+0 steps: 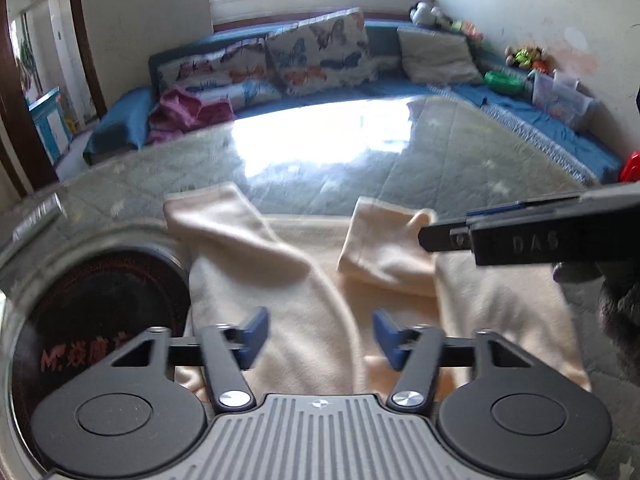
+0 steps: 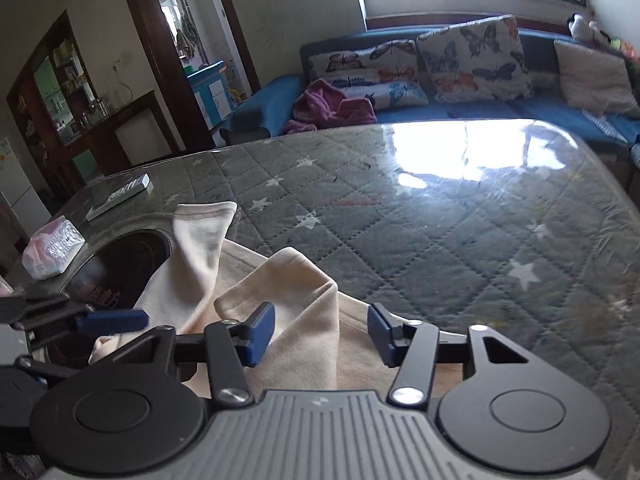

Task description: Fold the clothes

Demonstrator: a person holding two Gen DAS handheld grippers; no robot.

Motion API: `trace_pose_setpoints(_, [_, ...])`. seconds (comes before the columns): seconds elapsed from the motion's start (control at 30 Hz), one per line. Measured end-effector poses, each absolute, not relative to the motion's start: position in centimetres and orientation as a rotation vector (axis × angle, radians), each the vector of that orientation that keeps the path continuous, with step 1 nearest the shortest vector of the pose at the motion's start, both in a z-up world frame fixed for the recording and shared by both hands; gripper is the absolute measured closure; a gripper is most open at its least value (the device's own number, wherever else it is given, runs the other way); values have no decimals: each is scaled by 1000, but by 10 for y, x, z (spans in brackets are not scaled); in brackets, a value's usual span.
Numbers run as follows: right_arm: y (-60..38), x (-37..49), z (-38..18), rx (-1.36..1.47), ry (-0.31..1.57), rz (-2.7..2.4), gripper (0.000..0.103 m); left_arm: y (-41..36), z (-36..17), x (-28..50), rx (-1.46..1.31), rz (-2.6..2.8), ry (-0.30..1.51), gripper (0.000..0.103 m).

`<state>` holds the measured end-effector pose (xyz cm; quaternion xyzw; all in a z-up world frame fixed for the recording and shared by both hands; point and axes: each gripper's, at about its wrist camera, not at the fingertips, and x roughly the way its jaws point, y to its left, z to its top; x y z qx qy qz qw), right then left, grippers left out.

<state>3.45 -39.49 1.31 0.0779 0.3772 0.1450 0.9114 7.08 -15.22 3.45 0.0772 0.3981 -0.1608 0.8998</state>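
Observation:
A cream garment (image 1: 304,292) lies on the table with both sleeves folded in over the body; it also shows in the right wrist view (image 2: 296,304). My left gripper (image 1: 320,338) is open and empty, hovering over the garment's near part. My right gripper (image 2: 321,334) is open, with the right sleeve's raised fold (image 2: 304,280) between its blue pads, not clamped. The right gripper also shows in the left wrist view (image 1: 520,236), entering from the right beside that sleeve. The left gripper's finger (image 2: 112,320) shows at the left of the right wrist view.
The table (image 2: 440,216) has a grey quilted star-pattern cover under glass. A round dark cooktop (image 1: 92,320) is set in it at the left. A remote (image 2: 120,196) and a tissue pack (image 2: 52,252) lie far left. A blue sofa (image 1: 360,92) with cushions stands behind.

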Motion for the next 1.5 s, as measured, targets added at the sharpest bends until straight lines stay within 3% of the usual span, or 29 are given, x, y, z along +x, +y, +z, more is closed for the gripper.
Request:
trace_pose_setpoints(0.17, [-390, 39, 3, 146, 798, 317, 79, -136, 35, 67, 102, -350, 822, 92])
trace_pose_setpoints(0.23, [-391, 37, 3, 146, 793, 310, 93, -129, 39, 63, 77, -344, 806, 95])
trace_pose_setpoints(0.73, [-452, -72, 57, 156, 586, 162, 98, -56, 68, 5, -65, -255, 746, 99])
trace_pose_setpoints(0.87, [-471, -106, 63, 179, 547, 102, 98, -73, 72, 5, -48, -294, 748, 95])
trace_pose_setpoints(0.93, [-483, -130, 63, 179, 535, 51, 98, -87, 73, 9, -40, -320, 747, 81])
trace_pose_setpoints(1.0, [-491, -145, 60, 195, 532, 22, 98, -102, 74, 14, -16, -346, 741, 58])
trace_pose_setpoints(1.07, [-496, -156, 55, 209, 537, -4, 98, -118, 71, 18, 10, -370, 743, 47])
trace_pose_setpoints(1.17, [-504, -166, 46, 242, 555, -30, 98, -137, 61, 25, 60, -393, 774, 47])
trace_pose_setpoints(1.23, [-508, -172, 39, 256, 566, -45, 98, -144, 52, 29, 98, -390, 792, 57])
trace_pose_setpoints(1.3, [-511, -177, 34, 265, 575, -53, 98, -140, 45, 30, 89, -392, 816, 93])
trace_pose_setpoints(1.37, [-512, -182, 31, 265, 577, -63, 98, -131, 42, 28, 54, -386, 827, 100])
trace_pose_setpoints(1.5, [-514, -185, 25, 263, 579, -78, 98, -104, 57, 7, -5, -352, 772, 100])
